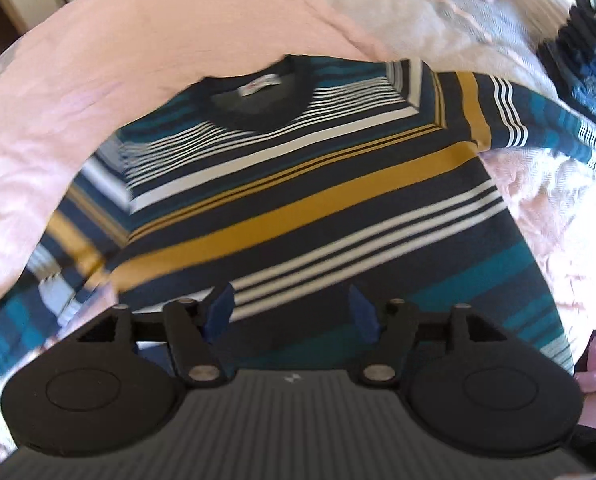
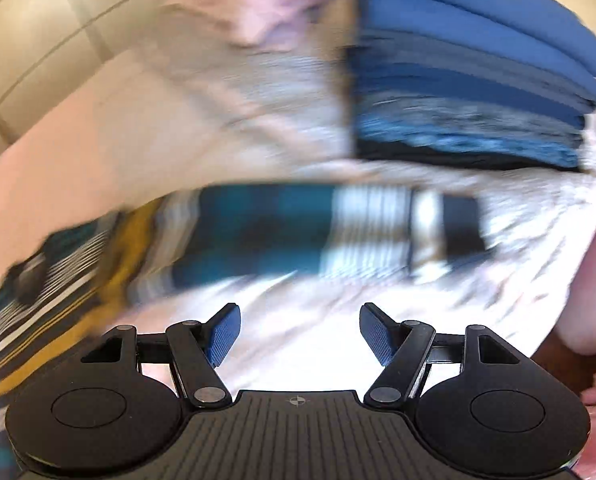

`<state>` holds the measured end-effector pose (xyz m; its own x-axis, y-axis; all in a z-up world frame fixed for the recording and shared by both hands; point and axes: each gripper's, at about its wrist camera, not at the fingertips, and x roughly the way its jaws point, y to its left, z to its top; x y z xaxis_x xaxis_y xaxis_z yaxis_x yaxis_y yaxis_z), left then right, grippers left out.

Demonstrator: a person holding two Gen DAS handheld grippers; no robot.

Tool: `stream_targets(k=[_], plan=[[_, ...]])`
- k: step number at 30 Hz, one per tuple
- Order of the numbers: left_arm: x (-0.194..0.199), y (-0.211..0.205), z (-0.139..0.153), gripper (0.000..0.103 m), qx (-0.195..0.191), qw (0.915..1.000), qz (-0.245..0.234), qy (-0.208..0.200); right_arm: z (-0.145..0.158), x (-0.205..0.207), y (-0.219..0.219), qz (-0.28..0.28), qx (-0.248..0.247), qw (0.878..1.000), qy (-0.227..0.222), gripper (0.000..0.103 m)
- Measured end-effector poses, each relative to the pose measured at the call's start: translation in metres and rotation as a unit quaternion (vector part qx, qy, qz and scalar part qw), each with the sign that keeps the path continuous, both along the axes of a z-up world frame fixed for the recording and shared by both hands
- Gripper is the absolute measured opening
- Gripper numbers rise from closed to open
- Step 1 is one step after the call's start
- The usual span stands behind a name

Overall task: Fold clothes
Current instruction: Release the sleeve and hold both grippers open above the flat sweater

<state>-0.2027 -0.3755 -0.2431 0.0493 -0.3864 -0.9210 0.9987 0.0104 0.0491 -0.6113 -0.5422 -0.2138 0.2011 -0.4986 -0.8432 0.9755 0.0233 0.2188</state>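
Note:
A striped sweater (image 1: pixel 298 200) in navy, teal, mustard and white lies face up on a pale pink bedspread (image 1: pixel 97 80), collar at the far end and both sleeves spread out sideways. My left gripper (image 1: pixel 291 312) hovers over its lower body with the blue pads apart and nothing between them. In the blurred right wrist view, one striped sleeve (image 2: pixel 318 232) stretches across the bedspread, cuff to the right. My right gripper (image 2: pixel 300 334) hangs above the bare bedspread on the near side of that sleeve, jaws wide apart and empty.
A stack of folded blue and dark clothes (image 2: pixel 478 80) sits beyond the sleeve at the upper right; the same stack (image 1: pixel 578 68) shows at the right edge of the left wrist view. Pale cupboard fronts (image 2: pixel 37 40) stand past the bed.

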Motion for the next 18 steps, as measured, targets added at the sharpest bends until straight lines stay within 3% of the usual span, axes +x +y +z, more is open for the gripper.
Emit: stream_targets(k=[4,8,10,12,18], plan=[[0.041,0.058,0.009,0.064,-0.015,0.9994,0.006,0.031,0.021,0.072,0.066,0.061,-0.017,0.998,-0.014,0.069],[0.079,0.114,0.026,0.065,-0.024,0.9987,0.005,0.045,0.045,0.128,0.146,0.067,-0.036,0.997,-0.006,0.069],[0.097,0.14,0.037,0.066,-0.029,0.9982,0.006,0.052,0.054,0.149,0.18,0.062,-0.028,0.998,-0.01,0.069],[0.112,0.163,0.046,0.075,-0.036,0.9977,0.006,0.057,0.064,0.168,0.209,0.065,-0.018,0.998,-0.012,0.069],[0.134,0.199,0.054,0.075,-0.04,0.9973,0.009,0.061,0.082,0.207,0.267,0.085,-0.008,0.996,0.016,0.069]])
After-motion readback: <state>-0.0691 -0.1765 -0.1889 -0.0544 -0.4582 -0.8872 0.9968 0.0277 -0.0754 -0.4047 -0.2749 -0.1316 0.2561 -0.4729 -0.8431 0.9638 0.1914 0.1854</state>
